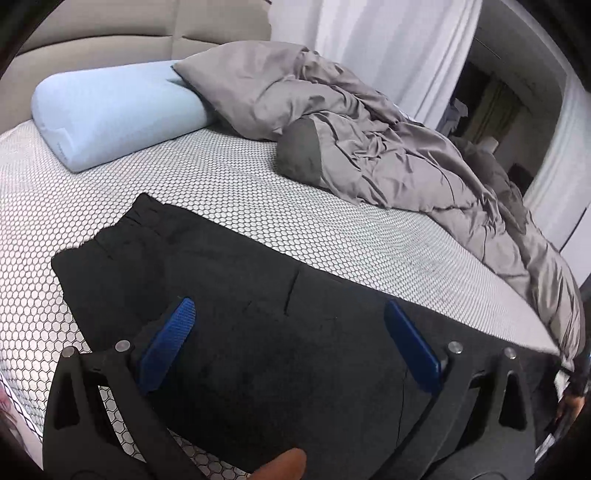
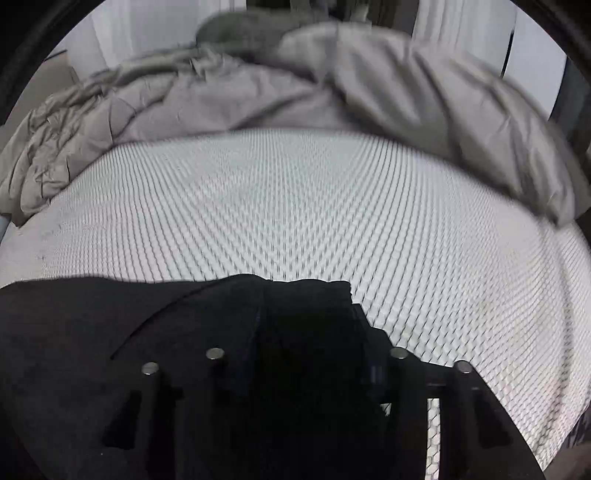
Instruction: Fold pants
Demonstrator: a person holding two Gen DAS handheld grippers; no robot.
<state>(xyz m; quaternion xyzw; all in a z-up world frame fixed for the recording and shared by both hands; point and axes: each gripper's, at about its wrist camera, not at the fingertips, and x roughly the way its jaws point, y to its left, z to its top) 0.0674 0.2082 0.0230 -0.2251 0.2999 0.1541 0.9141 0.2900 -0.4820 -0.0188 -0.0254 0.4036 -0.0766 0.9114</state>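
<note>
White honeycomb-patterned bedding point(image 1: 229, 177) is covering the mattress, with a pale blue bolster pillow point(image 1: 110, 114) lying toward the padded headboard point(image 1: 110, 26) and a rumpled grey duvet point(image 1: 388, 147) heaped along the far side in front of white curtains point(image 1: 388, 44). Black pants point(image 1: 258, 314) are lying spread flat on the near part of the bed, waistband end toward the bolster. Over them the left gripper point(image 1: 291, 321) is hovering with its blue fingers point(image 1: 166, 347) standing wide apart and nothing between them. From the right wrist view, the right gripper point(image 2: 306, 332) is sitting at the pants' bunched far edge, where dark cloth is covering the fingertips, so I cannot tell whether they are apart or pressed together on the fabric; this view is blurring slightly
</note>
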